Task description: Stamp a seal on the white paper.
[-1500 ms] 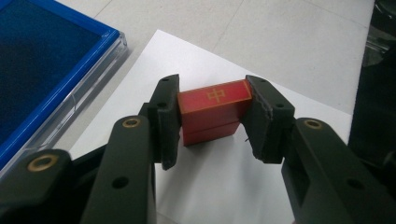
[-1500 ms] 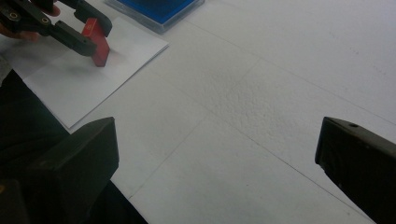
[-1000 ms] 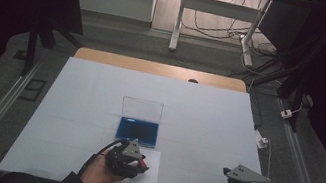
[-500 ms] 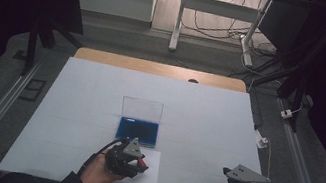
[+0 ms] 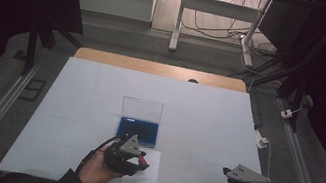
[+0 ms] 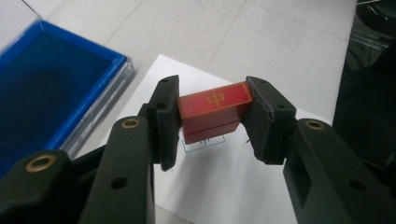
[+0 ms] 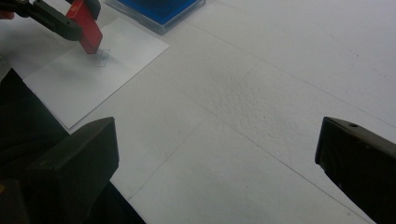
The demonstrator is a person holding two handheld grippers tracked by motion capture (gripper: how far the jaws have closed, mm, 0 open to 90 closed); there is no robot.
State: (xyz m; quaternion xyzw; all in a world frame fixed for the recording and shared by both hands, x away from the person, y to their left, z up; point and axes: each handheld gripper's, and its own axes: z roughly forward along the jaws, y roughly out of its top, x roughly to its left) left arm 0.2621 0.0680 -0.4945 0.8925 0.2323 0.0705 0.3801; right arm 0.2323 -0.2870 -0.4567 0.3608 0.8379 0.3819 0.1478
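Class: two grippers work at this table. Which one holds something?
The left gripper: its jaws clamp a red stamp block over the paper sheet. The right gripper stands open.

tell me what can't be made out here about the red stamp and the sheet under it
- Underside of the red stamp: left gripper view, hidden by its own body and the left gripper clamping it.
- Blue mark on the white sheet: partly covered by the stamp; too small in the right gripper view.
- Whether the stamp touches the sheet: too small in the high view.
- Blue ink pad: cut off by the left edge.
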